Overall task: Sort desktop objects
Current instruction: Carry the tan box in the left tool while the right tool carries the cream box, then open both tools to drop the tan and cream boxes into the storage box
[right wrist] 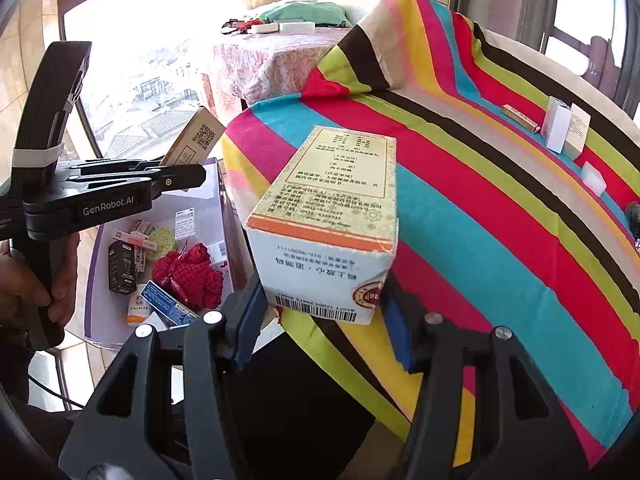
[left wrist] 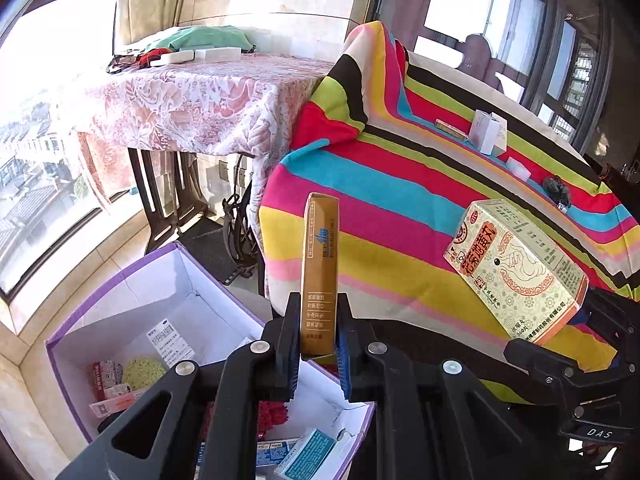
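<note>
**Both tongs carry boxes at the desk's edge, beside the sorting bin**

In the left wrist view, the left tongs point(left wrist: 318, 354) are pinching a slim tan carton point(left wrist: 320, 272) by its lower end; the carton stands nearly upright between the blue pads point(left wrist: 345, 364). Below them, at 7 o'clock, sits the purple-edged storage box point(left wrist: 120, 276), open at the top. Inside it lie a yellow sponge point(left wrist: 143, 372), small packets, a red knitted piece point(left wrist: 272, 416) and a teal-and-white packet point(left wrist: 306, 456).

At 3 o'clock in the same view, the right tongs point(left wrist: 560, 320) grip the cream medicine box point(left wrist: 516, 268), which is tilted above the striped cloth point(left wrist: 400, 200) covering the desk.

From the right wrist view, the cream medicine box point(right wrist: 332, 220) fills the centre, its barcoded end squeezed between the blue pads point(right wrist: 250, 316) of the right tongs point(right wrist: 324, 320). At 9 o'clock a hand point(right wrist: 56, 276) holds the handle of the left tongs point(right wrist: 188, 176), with the slim tan carton point(right wrist: 196, 136) poking up over the purple-edged storage box point(right wrist: 90, 280).

Farther back on the striped cloth point(right wrist: 500, 220), at 2 o'clock, rest a white carton pair point(right wrist: 566, 132), a thin flat packet point(right wrist: 520, 118) and a small white block point(right wrist: 593, 176), all well apart from both tongs. At 12 o'clock, a second table under a pink patterned cover point(right wrist: 272, 60) carries a green cushion point(right wrist: 304, 12).
</note>
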`<state>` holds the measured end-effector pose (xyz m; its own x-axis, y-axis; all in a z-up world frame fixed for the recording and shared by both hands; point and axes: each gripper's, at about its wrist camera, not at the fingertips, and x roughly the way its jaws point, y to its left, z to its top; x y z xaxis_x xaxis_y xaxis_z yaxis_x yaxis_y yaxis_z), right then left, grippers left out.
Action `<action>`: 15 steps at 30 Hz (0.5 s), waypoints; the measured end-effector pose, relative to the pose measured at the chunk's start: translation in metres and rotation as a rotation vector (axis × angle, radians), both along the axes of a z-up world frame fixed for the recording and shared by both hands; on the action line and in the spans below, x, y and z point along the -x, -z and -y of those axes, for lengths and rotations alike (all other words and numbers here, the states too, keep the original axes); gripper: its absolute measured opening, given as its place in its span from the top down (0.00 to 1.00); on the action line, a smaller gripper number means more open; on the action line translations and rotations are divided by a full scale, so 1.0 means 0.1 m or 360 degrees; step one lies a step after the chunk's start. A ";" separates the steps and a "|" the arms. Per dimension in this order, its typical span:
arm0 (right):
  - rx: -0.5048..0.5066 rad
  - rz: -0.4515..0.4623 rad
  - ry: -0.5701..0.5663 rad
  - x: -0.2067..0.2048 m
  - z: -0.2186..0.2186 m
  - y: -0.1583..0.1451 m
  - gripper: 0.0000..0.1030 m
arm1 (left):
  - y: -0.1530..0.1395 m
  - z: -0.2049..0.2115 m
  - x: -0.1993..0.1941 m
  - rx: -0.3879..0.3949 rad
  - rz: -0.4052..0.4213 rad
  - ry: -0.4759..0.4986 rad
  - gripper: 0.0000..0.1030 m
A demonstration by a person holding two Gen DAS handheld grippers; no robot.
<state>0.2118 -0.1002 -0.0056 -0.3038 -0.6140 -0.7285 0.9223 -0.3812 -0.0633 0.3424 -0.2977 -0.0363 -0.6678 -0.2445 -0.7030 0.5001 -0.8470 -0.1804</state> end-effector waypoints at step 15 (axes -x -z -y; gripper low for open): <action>-0.0272 0.0029 -0.0738 -1.00 0.79 0.49 0.47 | 0.35 0.75 -0.73 -0.0007 0.0180 -0.0482 0.84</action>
<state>0.3116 -0.1794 -0.0542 -0.0131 -0.5530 -0.8331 0.9939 0.0837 -0.0713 0.4156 -0.3729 -0.0712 -0.4827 -0.4170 -0.7702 0.7463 -0.6560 -0.1125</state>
